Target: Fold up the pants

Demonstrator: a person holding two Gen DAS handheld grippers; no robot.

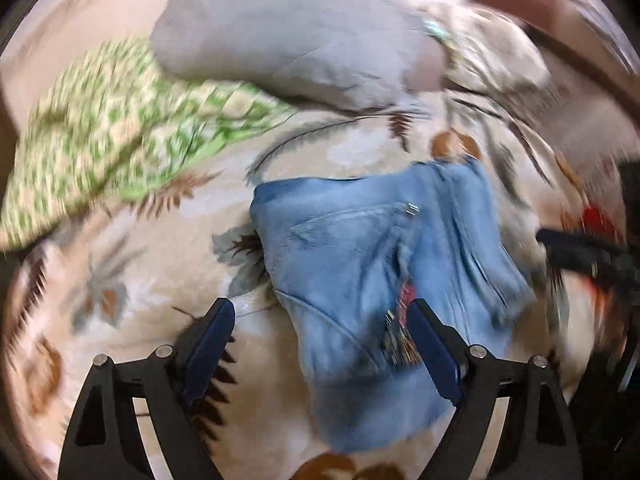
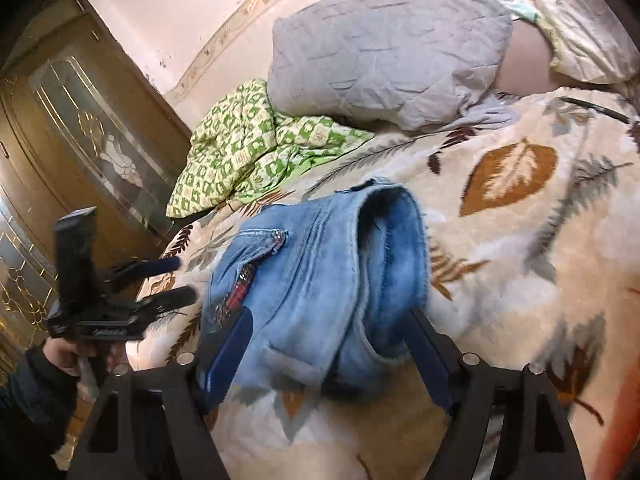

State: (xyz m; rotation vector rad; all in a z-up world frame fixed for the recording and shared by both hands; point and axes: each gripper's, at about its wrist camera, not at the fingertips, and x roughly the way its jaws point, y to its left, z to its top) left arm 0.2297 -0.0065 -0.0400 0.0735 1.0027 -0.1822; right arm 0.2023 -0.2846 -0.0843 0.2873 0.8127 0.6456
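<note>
Right wrist view: folded light-blue denim pants point(image 2: 316, 288), lying in a compact bundle on a cream bed blanket with brown and grey leaf print point(image 2: 520, 240). Right tongs point(image 2: 326, 348) released, jaws spread either side of the bundle, pads apart from the cloth. Left tongs point(image 2: 176, 280), hand-held at the bundle's left, released, nothing between them. Beyond: green-and-white checked cloth point(image 2: 248, 152), grey quilted pillow point(image 2: 384, 52), brown wooden door with patterned glass point(image 2: 80, 120).
</note>
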